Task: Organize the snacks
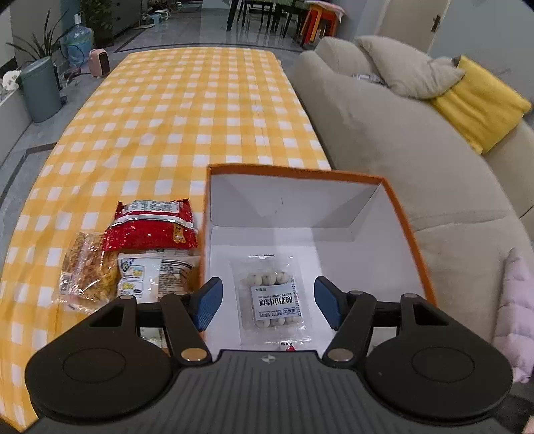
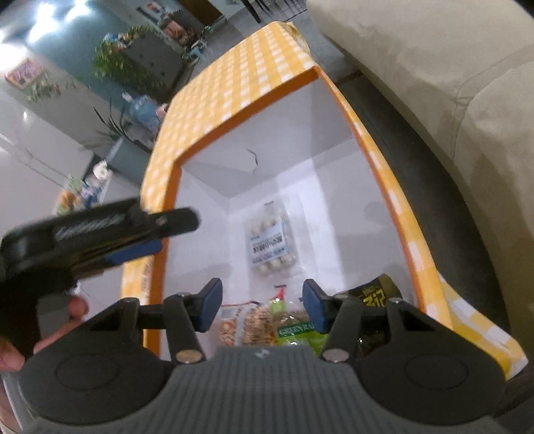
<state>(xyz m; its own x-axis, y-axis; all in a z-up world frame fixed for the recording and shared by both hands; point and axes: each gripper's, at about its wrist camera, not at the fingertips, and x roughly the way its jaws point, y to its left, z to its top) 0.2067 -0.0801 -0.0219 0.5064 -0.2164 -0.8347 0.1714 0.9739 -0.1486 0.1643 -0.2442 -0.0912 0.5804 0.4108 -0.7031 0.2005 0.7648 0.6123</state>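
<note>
Both claws hung wide and empty over the orange box (image 1: 405, 213), left claw (image 1: 268, 302) above the hawthorn-ball packet (image 1: 273, 298) inside, right claw (image 2: 262, 305) above packed snacks, loose packets (image 1: 133, 253) awaiting beside it on the counter (image 1: 167, 117)

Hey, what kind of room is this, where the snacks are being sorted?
Most likely a home living room opening onto a dining area. A beige sofa with a yellow cushion sits beside the table in a yellow checked cloth, and dining chairs and houseplants stand farther back.
</note>
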